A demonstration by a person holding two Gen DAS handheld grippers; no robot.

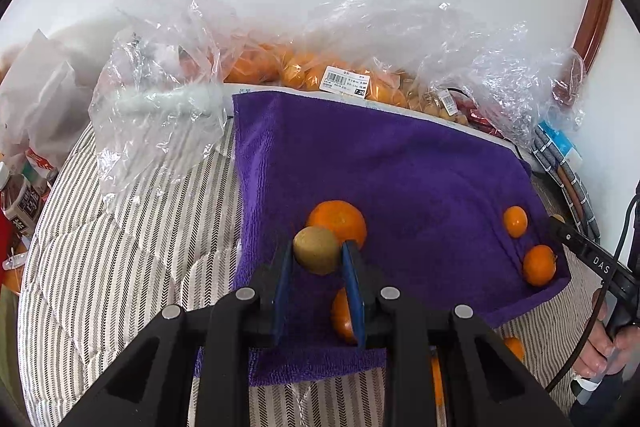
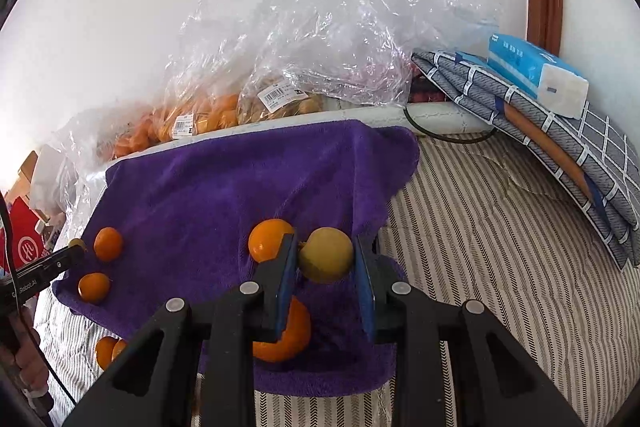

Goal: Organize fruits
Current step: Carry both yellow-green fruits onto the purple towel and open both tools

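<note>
A purple towel [image 1: 400,167] lies on the striped bed, also in the right wrist view [image 2: 224,183]. My left gripper [image 1: 318,255] is shut on a brown kiwi [image 1: 316,250] just above the towel, with an orange [image 1: 340,221] right behind it and another orange [image 1: 342,315] below. My right gripper [image 2: 326,257] is shut on a yellow-green round fruit [image 2: 326,255] above the towel, with an orange [image 2: 268,239] to its left and another [image 2: 292,335] beneath. Two small oranges [image 1: 515,221] [image 1: 539,265] lie at the towel's right edge.
Clear plastic bags of oranges [image 1: 304,67] and other fruit [image 2: 280,99] stand along the wall. An empty plastic bag [image 1: 156,107] lies on the left. Folded checked cloth [image 2: 560,147] and a tissue pack [image 2: 536,75] sit at the right. Small oranges [image 2: 106,351] lie off the towel.
</note>
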